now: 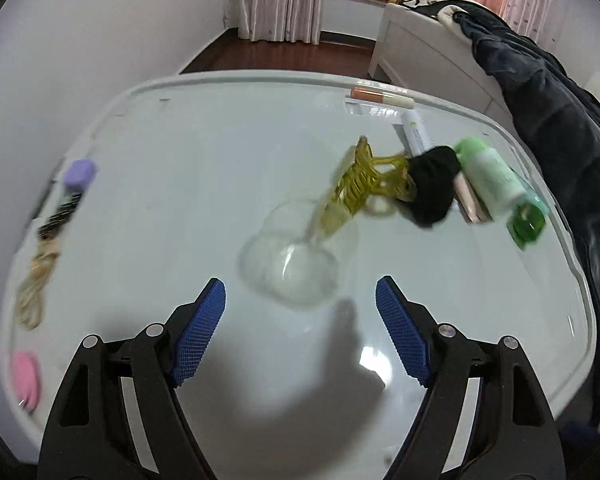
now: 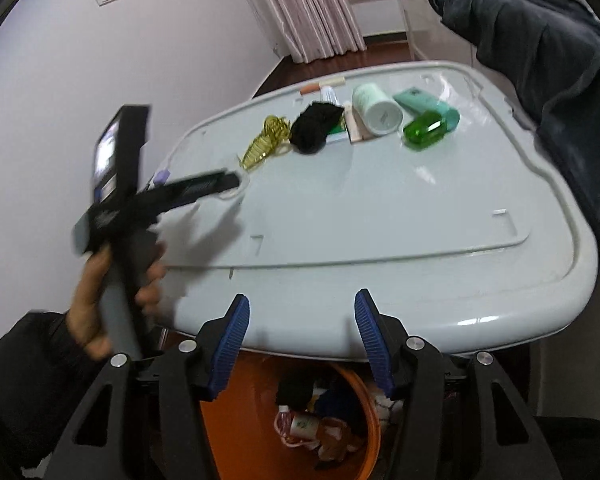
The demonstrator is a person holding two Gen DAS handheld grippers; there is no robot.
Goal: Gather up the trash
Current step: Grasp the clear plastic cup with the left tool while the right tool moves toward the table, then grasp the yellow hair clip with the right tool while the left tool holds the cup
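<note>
On table (image 1: 180,200) — 1 clear cup (image 1: 296,264), 1 gold clip (image 1: 364,184), 1 black cloth (image 1: 432,188).

Pink striped curtains (image 1: 278,0) hang at the far wall above a dark wooden floor (image 1: 284,54). A dark blue garment (image 1: 548,92) drapes over white furniture (image 1: 416,52) beside the bench (image 1: 204,168).

Motion blur smears the clear plastic cup (image 1: 296,260) and the brush (image 1: 58,216) at the counter's (image 1: 180,184) left rim beyond telling detail, the right claw (image 2: 300,344) covers part of the orange bin (image 2: 364,432), whose jumbled contents cannot be told apart, and the picture's lower edge crops it.
</note>
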